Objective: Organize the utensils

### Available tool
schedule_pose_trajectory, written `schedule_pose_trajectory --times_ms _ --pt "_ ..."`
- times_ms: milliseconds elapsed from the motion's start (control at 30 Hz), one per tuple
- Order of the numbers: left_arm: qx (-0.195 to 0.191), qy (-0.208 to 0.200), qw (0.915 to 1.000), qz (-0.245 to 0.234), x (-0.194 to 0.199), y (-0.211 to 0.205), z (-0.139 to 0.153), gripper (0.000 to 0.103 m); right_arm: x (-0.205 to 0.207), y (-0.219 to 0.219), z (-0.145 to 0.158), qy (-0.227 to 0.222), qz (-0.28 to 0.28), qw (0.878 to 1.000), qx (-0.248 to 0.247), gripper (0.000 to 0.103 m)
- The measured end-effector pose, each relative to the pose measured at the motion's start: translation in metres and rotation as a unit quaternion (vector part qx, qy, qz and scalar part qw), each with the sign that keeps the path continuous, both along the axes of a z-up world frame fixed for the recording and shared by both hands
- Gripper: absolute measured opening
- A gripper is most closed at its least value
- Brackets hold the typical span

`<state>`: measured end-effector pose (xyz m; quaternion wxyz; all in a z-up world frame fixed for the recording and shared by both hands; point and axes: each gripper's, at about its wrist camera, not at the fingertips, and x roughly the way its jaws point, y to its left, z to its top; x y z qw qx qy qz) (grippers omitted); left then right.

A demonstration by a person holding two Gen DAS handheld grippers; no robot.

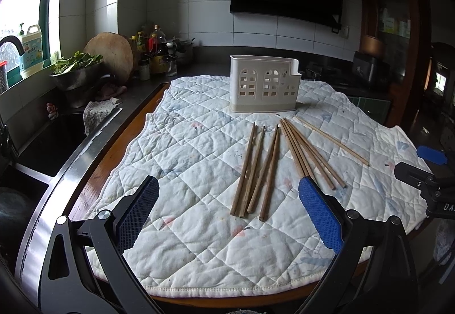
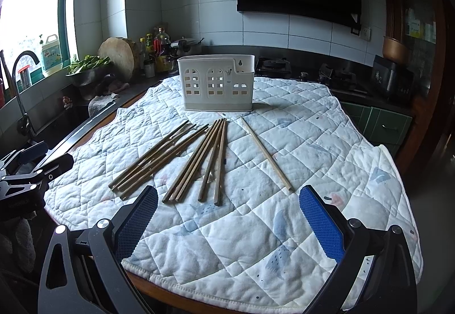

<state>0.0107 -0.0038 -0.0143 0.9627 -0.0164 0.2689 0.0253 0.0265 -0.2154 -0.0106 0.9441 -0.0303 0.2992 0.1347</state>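
Left wrist view: my left gripper (image 1: 227, 209) hangs over the near edge of the quilted cloth (image 1: 182, 149) on the desk, jaws spread wide, nothing between them. Dark chopsticks (image 1: 256, 169) lie flat ahead in a loose fan, a second bundle (image 1: 310, 155) just to their right, one end passing behind my right pad. One pale chopstick (image 1: 332, 140) lies apart, further right. White utensil holder (image 1: 264, 83) stands upright at the far side of the cloth, beyond the sticks. My right gripper (image 1: 426, 172) shows at the right edge.

Right wrist view: right gripper (image 2: 227, 211) also wide open, empty, low over the cloth (image 2: 312, 143). Dark chopsticks (image 2: 159, 156) lie ahead left, the pale one (image 2: 266, 153) ahead right. Holder (image 2: 217, 86) behind them.
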Motion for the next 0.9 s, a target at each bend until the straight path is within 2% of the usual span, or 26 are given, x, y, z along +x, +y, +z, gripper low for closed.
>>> schedule_pose_trajectory --times_ms 900 --pt "-0.001 0.002 1.0000 -0.003 0.0046 0.0020 -0.0073 0.092 0.0039 0.0003 -0.0025 0.001 0.000 1.000 0.000 0.096"
